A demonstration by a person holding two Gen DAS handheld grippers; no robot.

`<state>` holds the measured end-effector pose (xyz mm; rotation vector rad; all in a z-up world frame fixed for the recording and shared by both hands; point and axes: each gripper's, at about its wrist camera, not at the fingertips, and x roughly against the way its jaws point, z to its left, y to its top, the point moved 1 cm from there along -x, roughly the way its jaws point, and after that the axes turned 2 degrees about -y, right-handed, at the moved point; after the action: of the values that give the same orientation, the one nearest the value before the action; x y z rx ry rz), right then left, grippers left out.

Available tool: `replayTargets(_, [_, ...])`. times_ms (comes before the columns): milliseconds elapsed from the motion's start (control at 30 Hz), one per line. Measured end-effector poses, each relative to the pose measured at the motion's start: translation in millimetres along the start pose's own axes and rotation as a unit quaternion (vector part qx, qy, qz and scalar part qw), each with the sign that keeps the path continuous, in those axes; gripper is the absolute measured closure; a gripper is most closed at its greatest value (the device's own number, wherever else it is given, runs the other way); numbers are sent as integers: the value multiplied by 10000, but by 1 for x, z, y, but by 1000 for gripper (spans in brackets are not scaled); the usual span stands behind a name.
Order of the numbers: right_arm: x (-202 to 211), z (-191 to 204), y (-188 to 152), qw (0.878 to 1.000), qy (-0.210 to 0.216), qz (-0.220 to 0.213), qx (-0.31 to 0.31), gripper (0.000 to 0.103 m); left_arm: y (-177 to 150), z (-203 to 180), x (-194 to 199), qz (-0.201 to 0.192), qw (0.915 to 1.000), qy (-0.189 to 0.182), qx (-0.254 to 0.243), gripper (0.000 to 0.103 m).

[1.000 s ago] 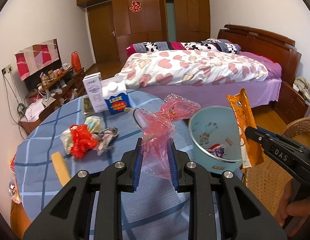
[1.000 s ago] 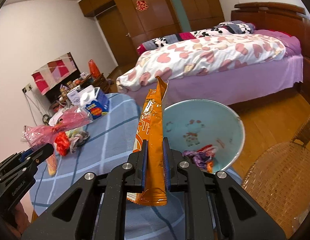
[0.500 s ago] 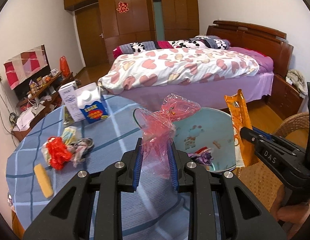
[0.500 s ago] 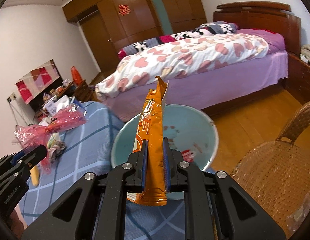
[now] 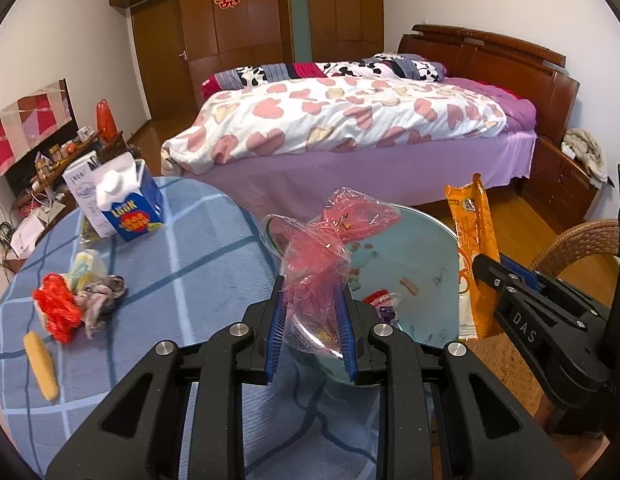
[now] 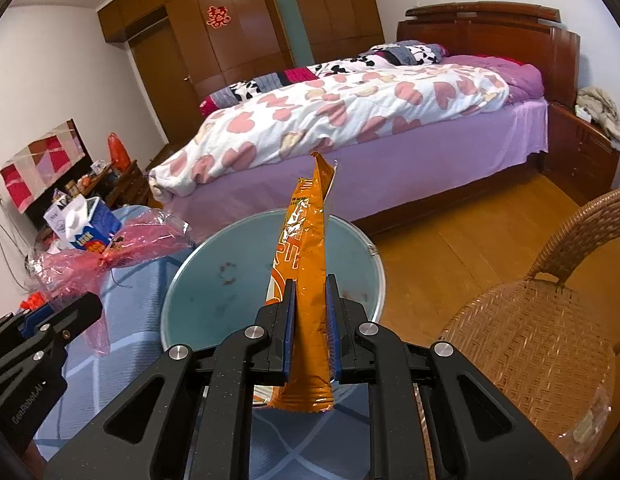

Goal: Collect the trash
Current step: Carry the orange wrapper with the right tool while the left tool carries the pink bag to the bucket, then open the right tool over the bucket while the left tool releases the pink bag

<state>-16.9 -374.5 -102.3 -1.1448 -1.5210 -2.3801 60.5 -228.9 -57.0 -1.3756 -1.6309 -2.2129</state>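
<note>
My left gripper (image 5: 312, 300) is shut on a crumpled pink plastic wrapper (image 5: 330, 240), held over the near rim of a light blue bin (image 5: 422, 256) that stands at the table's right edge. Some scraps lie at the bin's bottom. My right gripper (image 6: 310, 308) is shut on a tall orange snack packet (image 6: 305, 280), upright above the bin (image 6: 197, 276). In the left wrist view the orange packet (image 5: 472, 248) and right gripper (image 5: 506, 280) sit at the right; in the right wrist view the pink wrapper (image 6: 109, 248) and left gripper (image 6: 57, 320) sit at the left.
On the blue checked tablecloth (image 5: 189, 272) lie a red plastic scrap (image 5: 55, 308), a crumpled wrapper (image 5: 103, 296), a yellow stick (image 5: 39, 364) and a blue milk carton (image 5: 125, 204) with a white box. A wicker chair (image 6: 530, 332) stands right of the bin, a bed (image 5: 350, 128) behind.
Both grippers moved forward and lower with their loads, now hanging over the bin, which looms larger. The table's loose trash slid left in the left wrist view.
</note>
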Motion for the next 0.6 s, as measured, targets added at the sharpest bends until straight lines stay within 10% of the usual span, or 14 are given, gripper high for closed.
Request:
replayTargets(433, [-44, -7, -3, 9993, -133, 360, -13, 86, 7, -14, -37, 203, 9997, -30, 99, 76])
replayTargets(600, [-41, -14, -2, 9994, -60, 280, -209, 67, 9, -14, -45, 236, 9996, 32, 149, 57])
